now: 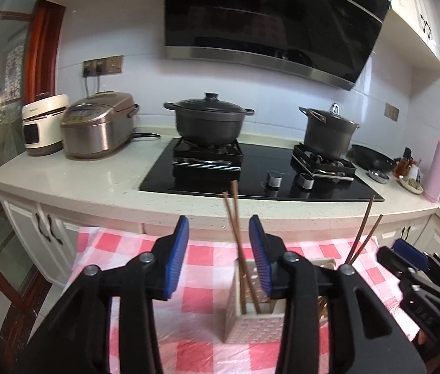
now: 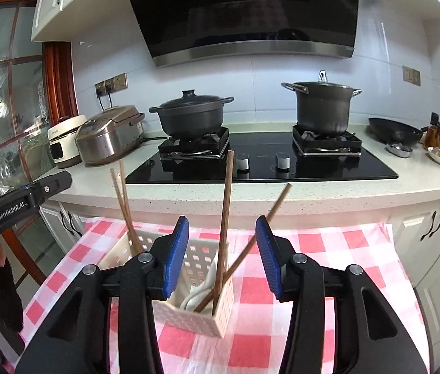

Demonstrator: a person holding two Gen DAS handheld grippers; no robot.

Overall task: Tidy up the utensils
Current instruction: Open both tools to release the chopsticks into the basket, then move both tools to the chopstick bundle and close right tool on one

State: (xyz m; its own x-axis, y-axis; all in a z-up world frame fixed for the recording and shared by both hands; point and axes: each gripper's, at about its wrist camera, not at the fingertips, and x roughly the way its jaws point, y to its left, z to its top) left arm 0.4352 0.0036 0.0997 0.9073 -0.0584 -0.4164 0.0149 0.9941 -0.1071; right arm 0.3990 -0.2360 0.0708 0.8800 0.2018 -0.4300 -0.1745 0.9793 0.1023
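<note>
A white perforated utensil holder (image 1: 251,327) (image 2: 188,318) stands on the pink checked tablecloth (image 1: 198,268). One pair of brown chopsticks (image 1: 235,218) stands upright in its left compartment, between the blue pads of my left gripper (image 1: 218,227), which is open and not touching them. A second pair of chopsticks (image 2: 224,212) leans crossed in the right compartment, next to a white spoon (image 2: 203,291). My right gripper (image 2: 221,227) is open around that pair, its pads clear of them. The left gripper (image 2: 61,184) shows at the left edge of the right wrist view.
Behind the table runs a counter (image 1: 95,184) with a black hob (image 2: 313,168), two dark pots (image 1: 207,121) (image 2: 322,106), two rice cookers (image 1: 98,131), a wok (image 2: 394,129) and a pink bottle (image 1: 439,165). A range hood (image 1: 266,15) hangs above.
</note>
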